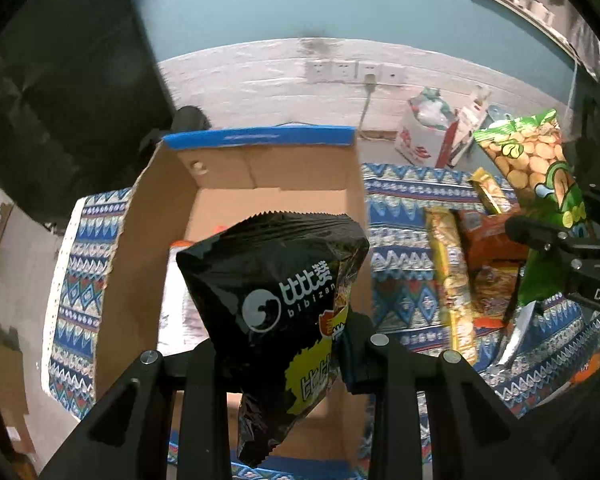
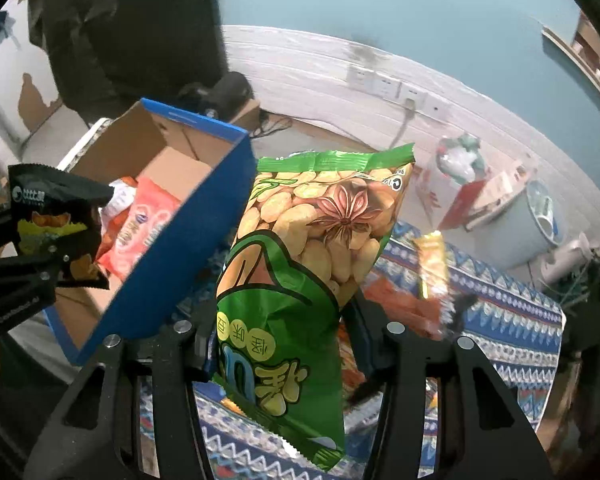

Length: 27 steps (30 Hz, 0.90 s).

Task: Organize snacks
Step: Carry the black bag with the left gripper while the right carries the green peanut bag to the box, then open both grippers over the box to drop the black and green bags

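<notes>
My left gripper (image 1: 278,344) is shut on a black snack bag (image 1: 276,280) and holds it above the open cardboard box (image 1: 236,176). The box has blue outer walls (image 2: 188,248) and holds a pink packet (image 2: 148,224) and other packets. My right gripper (image 2: 280,340) is shut on a green peanut bag (image 2: 296,264), held up to the right of the box, above the patterned cloth. The green bag also shows at the right of the left wrist view (image 1: 536,176), and the black bag at the left of the right wrist view (image 2: 52,216).
Yellow stick packs (image 1: 448,272) and an orange packet (image 1: 488,248) lie on the blue patterned tablecloth (image 1: 400,208) right of the box. A white bag of items (image 1: 424,132) and a pale bucket (image 2: 516,228) stand on the floor behind. Wall sockets (image 1: 352,70) are on the far wall.
</notes>
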Each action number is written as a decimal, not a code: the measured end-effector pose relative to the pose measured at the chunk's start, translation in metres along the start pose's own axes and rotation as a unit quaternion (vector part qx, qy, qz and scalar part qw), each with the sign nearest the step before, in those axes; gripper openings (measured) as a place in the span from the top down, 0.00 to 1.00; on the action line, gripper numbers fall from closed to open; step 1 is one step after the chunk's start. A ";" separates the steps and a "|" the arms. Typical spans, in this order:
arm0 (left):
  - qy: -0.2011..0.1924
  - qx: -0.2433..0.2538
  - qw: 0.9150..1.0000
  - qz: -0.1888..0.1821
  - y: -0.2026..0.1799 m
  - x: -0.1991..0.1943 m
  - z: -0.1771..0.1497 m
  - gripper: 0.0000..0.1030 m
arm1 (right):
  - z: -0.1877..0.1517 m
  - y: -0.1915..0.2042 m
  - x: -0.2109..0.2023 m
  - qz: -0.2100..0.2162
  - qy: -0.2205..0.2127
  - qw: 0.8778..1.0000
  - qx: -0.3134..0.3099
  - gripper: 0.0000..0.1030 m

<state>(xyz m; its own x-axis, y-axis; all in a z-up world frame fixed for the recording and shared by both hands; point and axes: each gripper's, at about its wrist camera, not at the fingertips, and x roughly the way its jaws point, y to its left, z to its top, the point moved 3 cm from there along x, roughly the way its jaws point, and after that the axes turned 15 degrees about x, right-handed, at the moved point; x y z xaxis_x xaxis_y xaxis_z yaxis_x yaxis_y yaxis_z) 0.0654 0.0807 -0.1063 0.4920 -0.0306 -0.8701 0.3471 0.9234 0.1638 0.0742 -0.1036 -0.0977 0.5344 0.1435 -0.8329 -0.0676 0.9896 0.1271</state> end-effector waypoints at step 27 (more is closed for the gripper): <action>0.059 -0.036 0.994 0.081 0.078 0.025 -0.048 0.29 | 0.029 0.130 0.049 0.085 0.038 0.994 -0.052 0.52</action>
<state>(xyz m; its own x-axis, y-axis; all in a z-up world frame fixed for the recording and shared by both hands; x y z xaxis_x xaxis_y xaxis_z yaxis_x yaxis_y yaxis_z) 0.0661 0.1702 -0.1379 0.4389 0.1612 -0.8840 0.2114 0.9376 0.2759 0.1158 0.0313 -0.1061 0.4421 0.3047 -0.8436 -0.2407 0.9463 0.2156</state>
